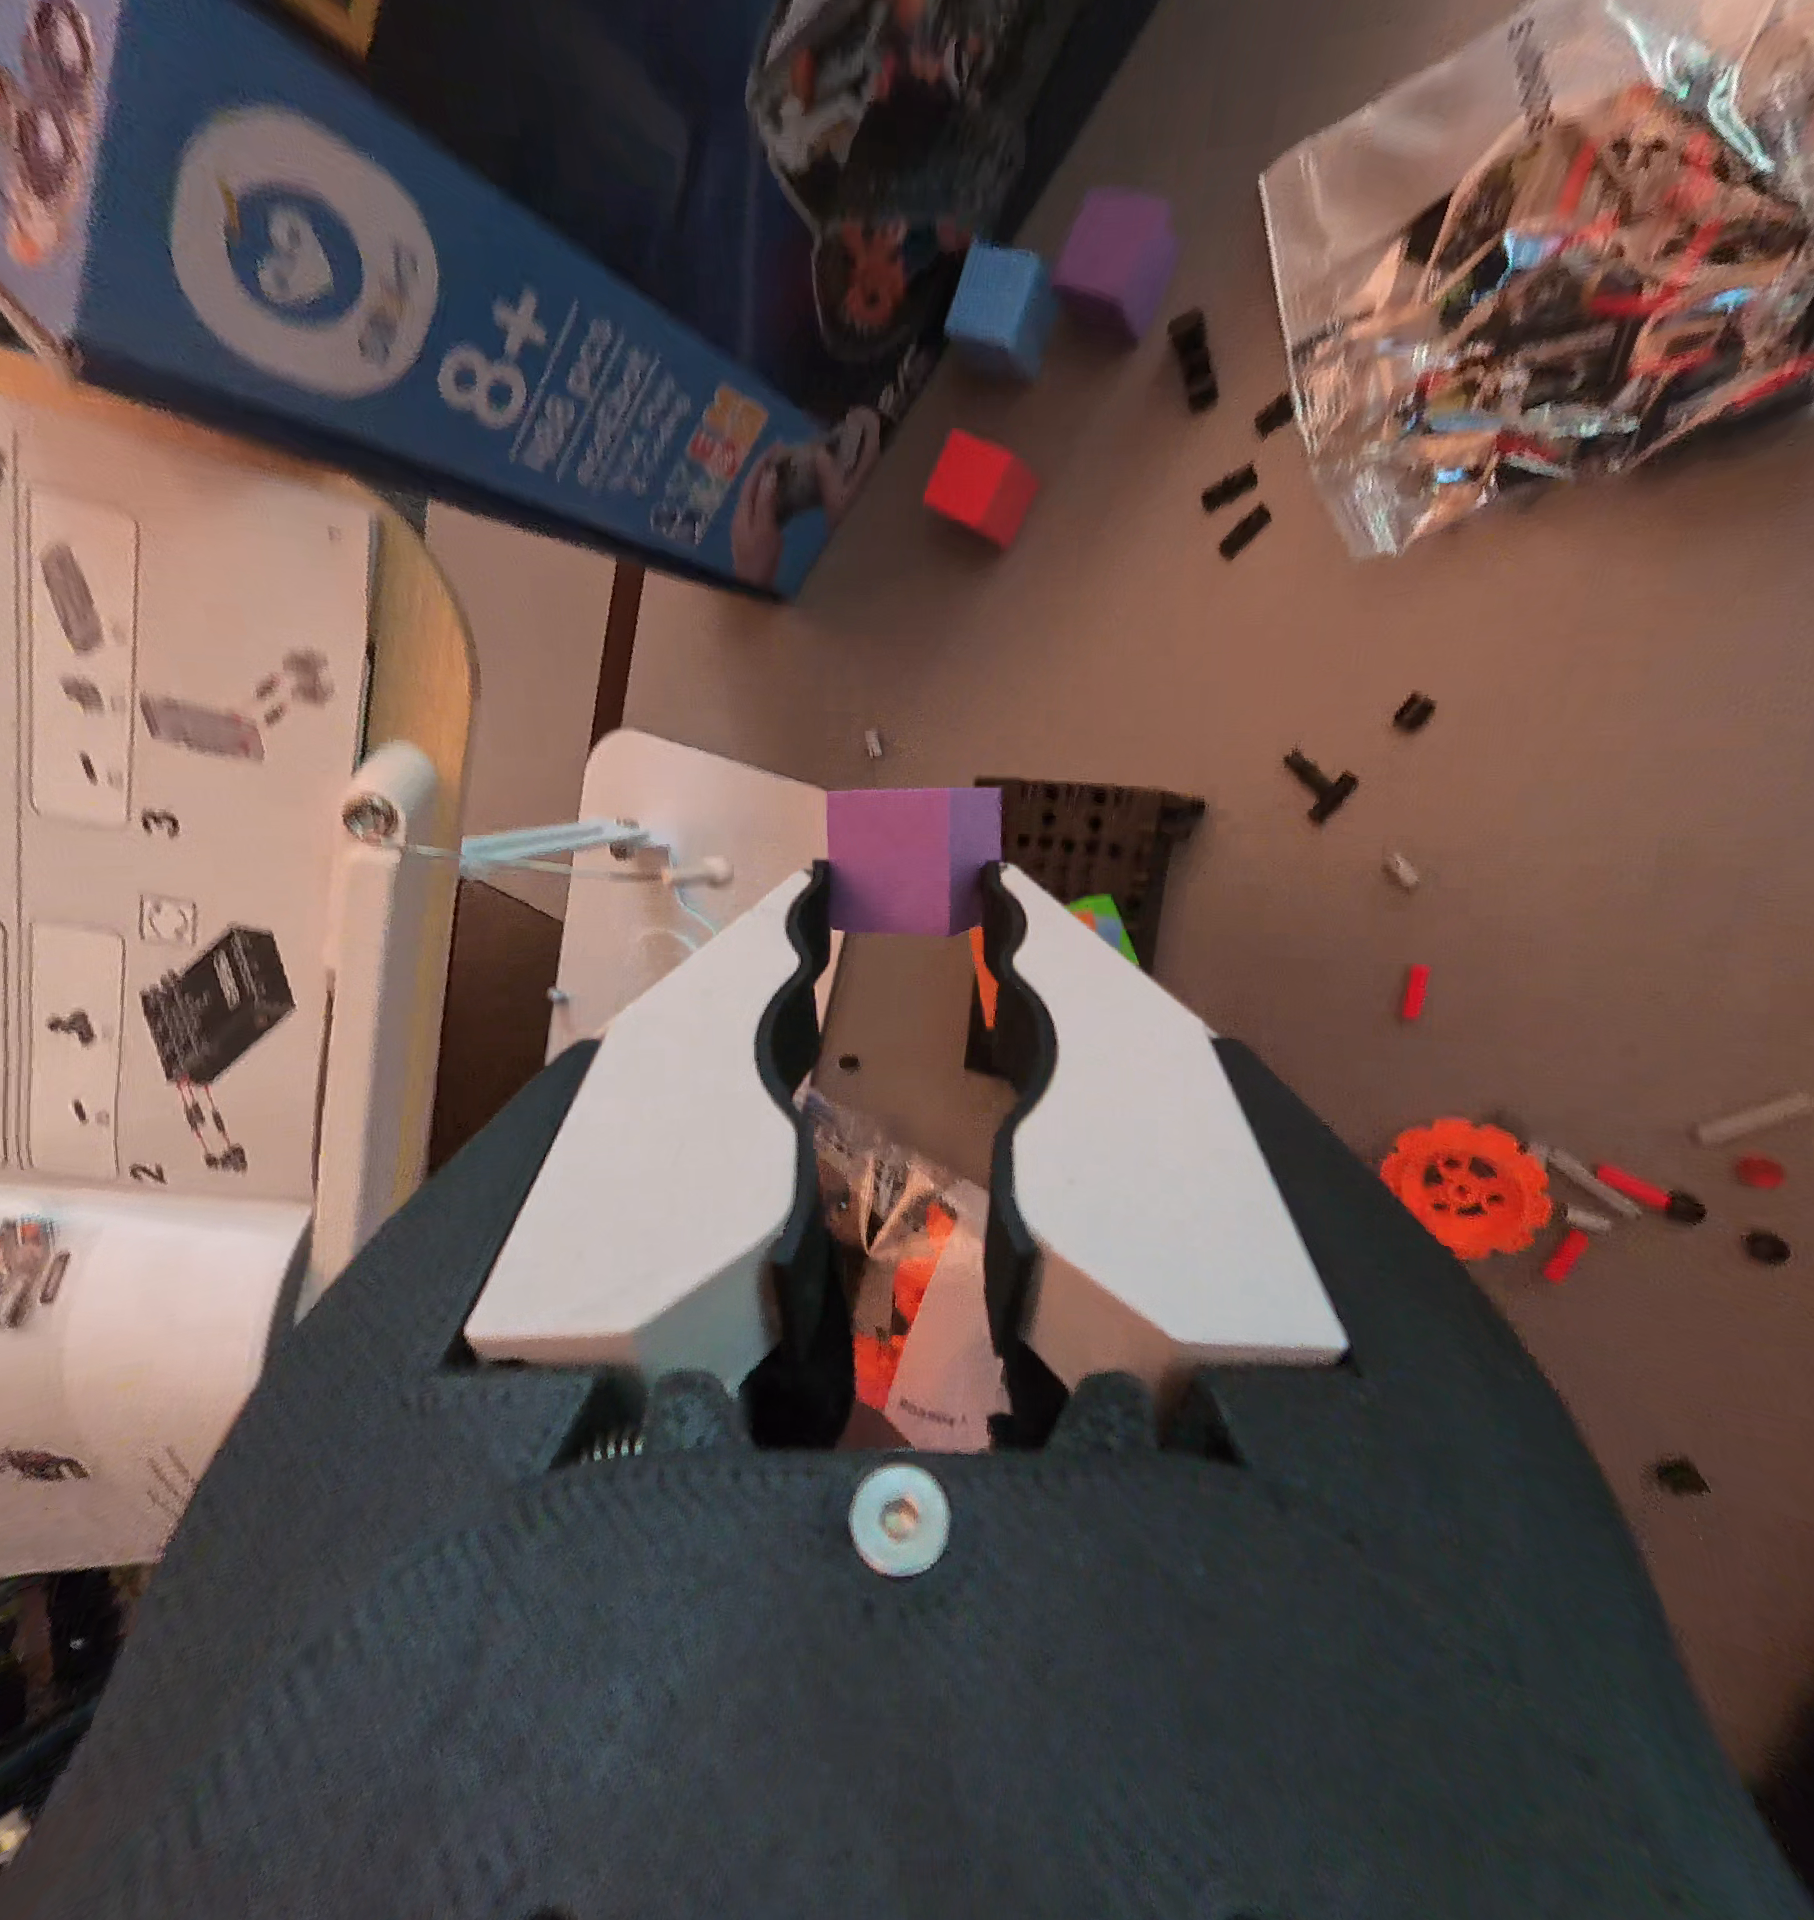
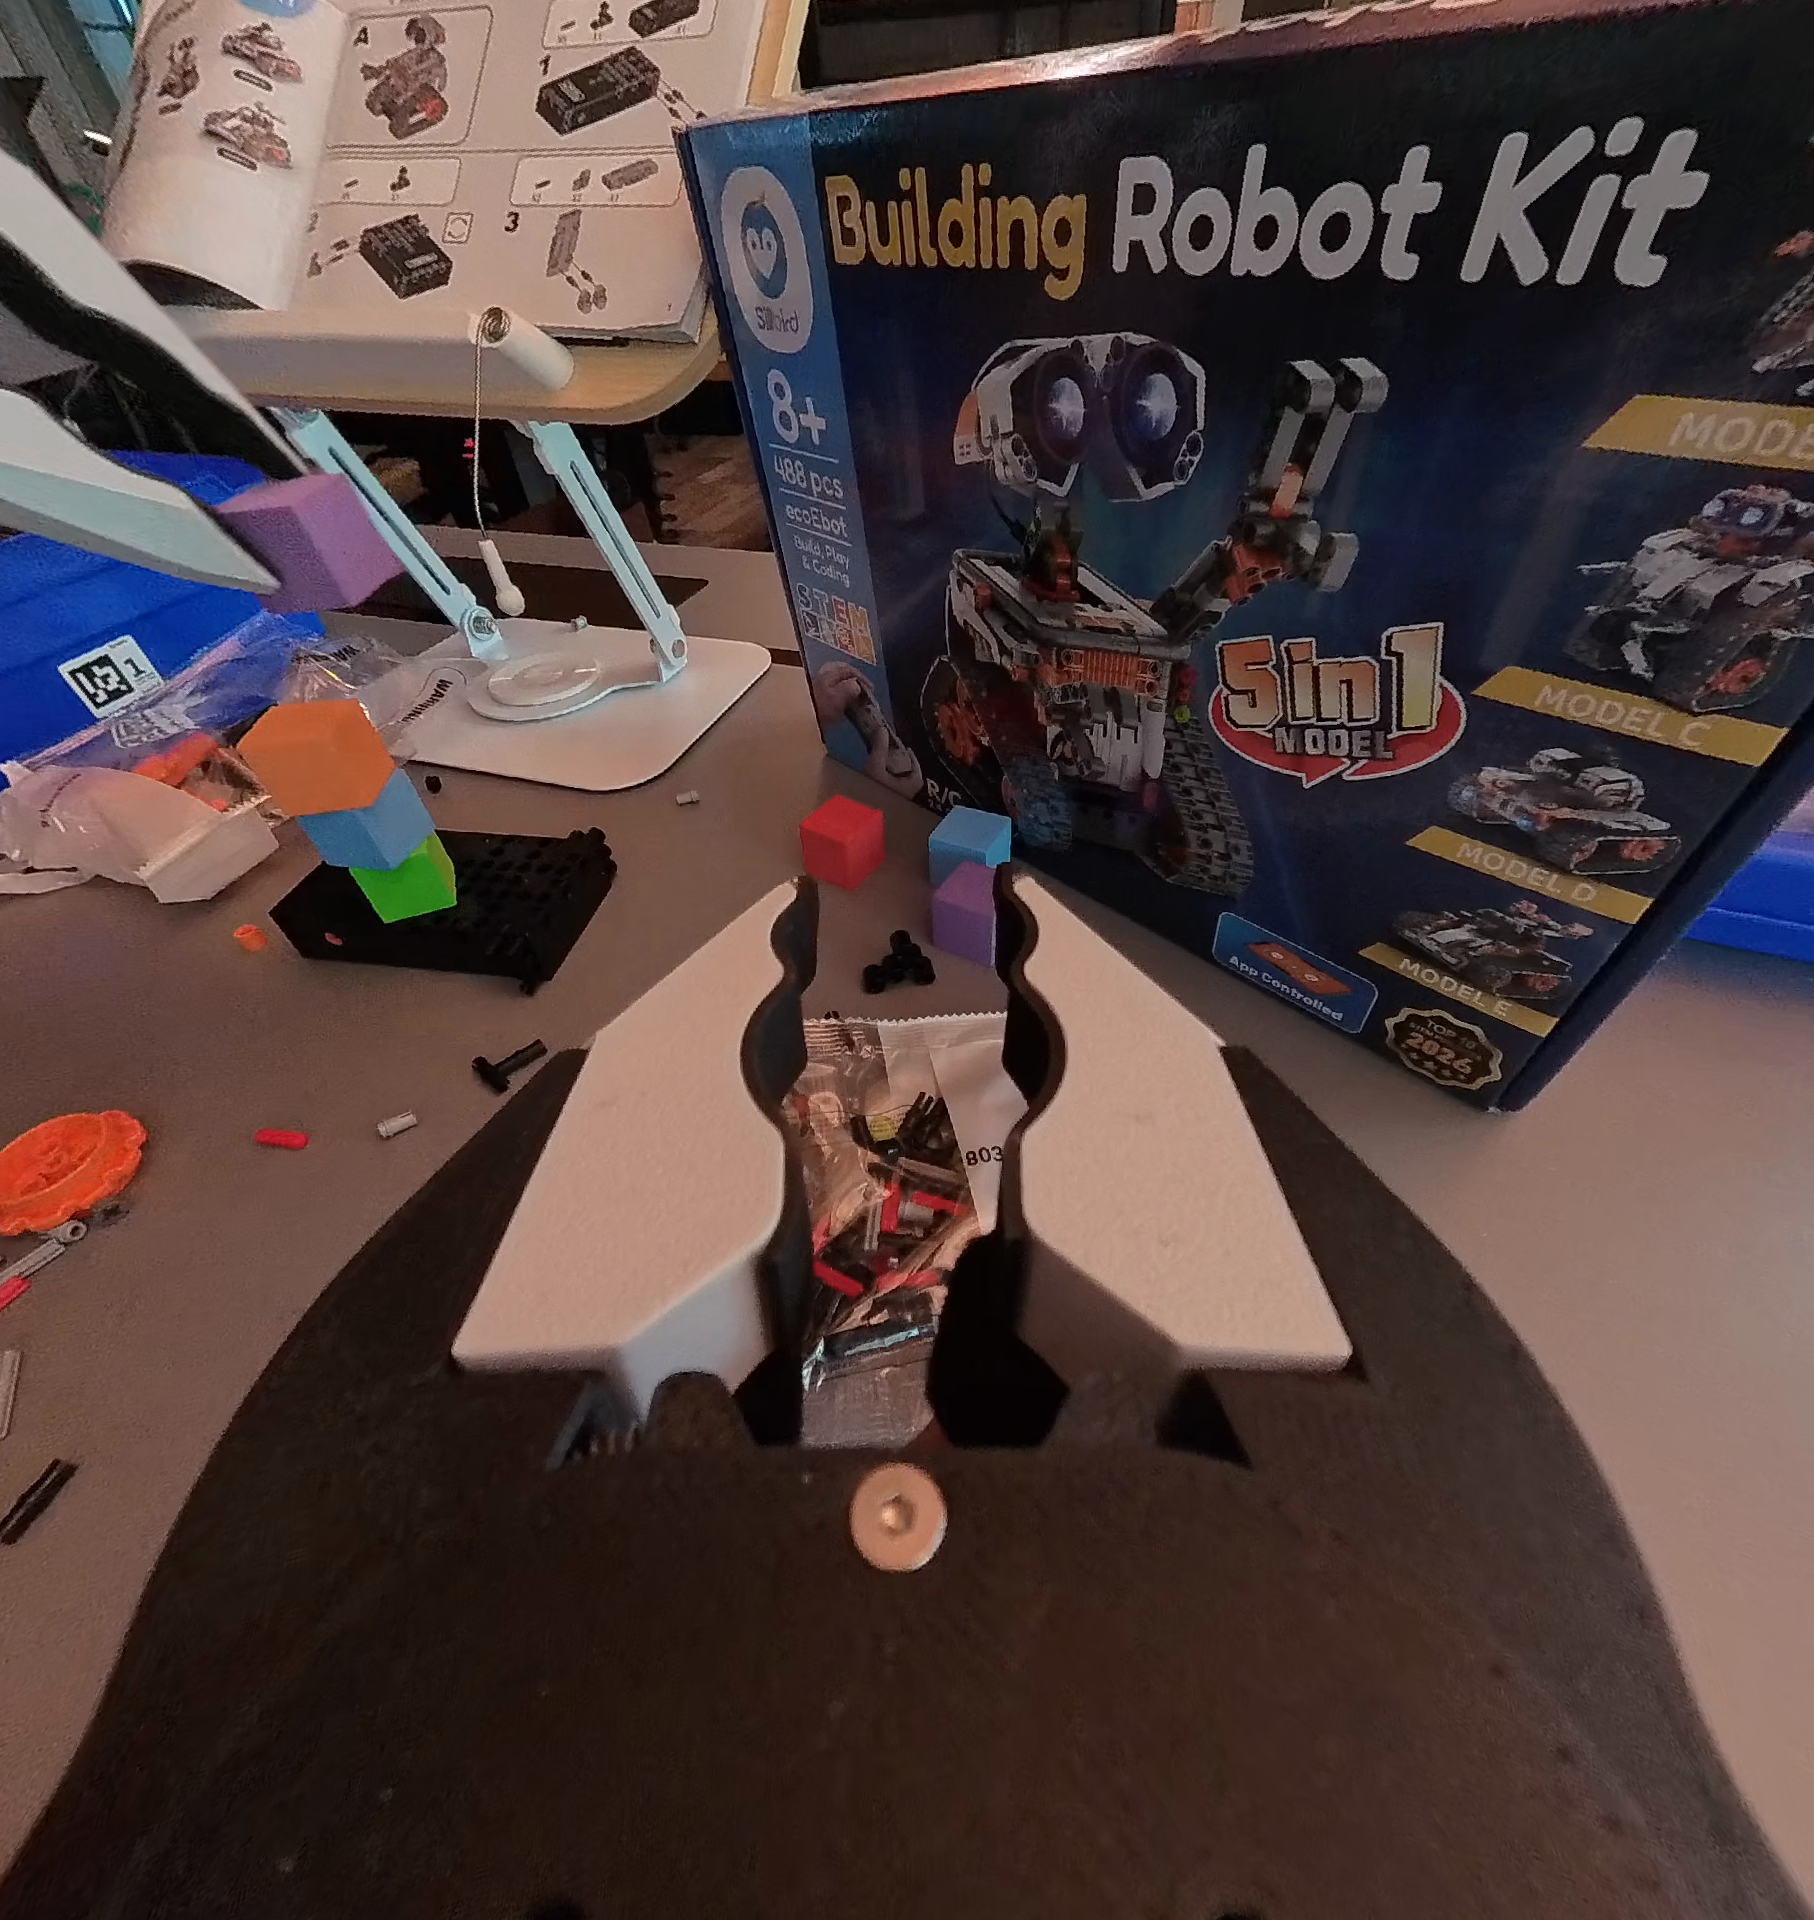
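On the far left, a white instruction booklet [image 2: 404, 156] lies open on a white folding stand [image 2: 581, 665]. The left gripper [image 1: 908, 883] is raised above the grey table [image 1: 1505, 831], its fingers clamped on a purple foam cube [image 1: 908, 868] at their tips. Below it, a stack of a green cube [image 2: 404, 883], a blue cube [image 2: 368, 821] and an orange cube [image 2: 316, 753] leans on a black perforated plastic block [image 2: 487, 904]. An orange plastic gear [image 2: 56, 1169] and small red, grey and black pins lie scattered near the table's left edge. Near the middle sit a red foam cube [image 2: 841, 840], a light-blue foam cube [image 2: 970, 836] and another purple cube [image 2: 965, 914]. The right gripper [image 2: 903, 904] hovers with its fingers apart and empty, over a clear bag of small parts [image 2: 882, 1195]. To the right stands a dark-blue printed cardboard box [image 2: 1298, 520].
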The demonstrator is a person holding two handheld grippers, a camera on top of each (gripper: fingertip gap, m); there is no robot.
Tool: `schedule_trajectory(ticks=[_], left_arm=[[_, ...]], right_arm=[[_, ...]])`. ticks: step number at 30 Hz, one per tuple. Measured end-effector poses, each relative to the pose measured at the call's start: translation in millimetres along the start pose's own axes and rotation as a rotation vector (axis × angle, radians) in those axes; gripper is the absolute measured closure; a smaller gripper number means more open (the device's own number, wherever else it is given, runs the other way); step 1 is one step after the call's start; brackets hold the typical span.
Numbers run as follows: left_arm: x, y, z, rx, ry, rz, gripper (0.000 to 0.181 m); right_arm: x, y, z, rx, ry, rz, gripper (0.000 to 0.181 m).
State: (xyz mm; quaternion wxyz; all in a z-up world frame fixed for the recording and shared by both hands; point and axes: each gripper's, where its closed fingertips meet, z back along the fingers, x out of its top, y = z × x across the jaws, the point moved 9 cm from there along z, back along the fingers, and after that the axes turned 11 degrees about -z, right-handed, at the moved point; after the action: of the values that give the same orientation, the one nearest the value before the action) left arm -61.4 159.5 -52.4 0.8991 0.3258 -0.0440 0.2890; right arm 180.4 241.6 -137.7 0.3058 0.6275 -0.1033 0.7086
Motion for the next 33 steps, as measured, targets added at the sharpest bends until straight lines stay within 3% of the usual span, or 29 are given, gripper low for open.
schedule_trajectory(ticks=[5, 12, 18, 23, 28, 33], left_arm=[[-21.5, -4.9, -2.1, -0.055, 0.027, 0.021, 0.154], [-28.1, -12.8, -17.2, -0.121, 0.073, 0.016, 0.154], [-28.3, -7.4, -3.6, -0.090, 0.013, 0.059, 0.137], [-34.0, -7.9, 20.3, 0.087, -0.107, 0.130, 0.140], [-57.1, -19.1, 26.5, 0.227, -0.258, 0.232, 0.141], [-75.7, -25.0, 20.9, 0.364, -0.421, 0.318, 0.145]], right_arm=[[-1.2, 0.0, -1.1, -0.002, 0.008, 0.002, 0.148], [-1.4, -0.9, -1.0, -0.003, 0.009, -0.002, 0.148], [-1.3, -0.7, -1.1, -0.001, 0.010, -0.002, 0.148], [-4.4, 2.9, -6.3, 0.003, 0.037, 0.024, 0.147], [-8.6, 16.7, -21.3, 0.016, 0.096, 0.108, 0.146], [-5.8, 38.3, -61.9, 0.035, 0.238, 0.266, 0.142]])
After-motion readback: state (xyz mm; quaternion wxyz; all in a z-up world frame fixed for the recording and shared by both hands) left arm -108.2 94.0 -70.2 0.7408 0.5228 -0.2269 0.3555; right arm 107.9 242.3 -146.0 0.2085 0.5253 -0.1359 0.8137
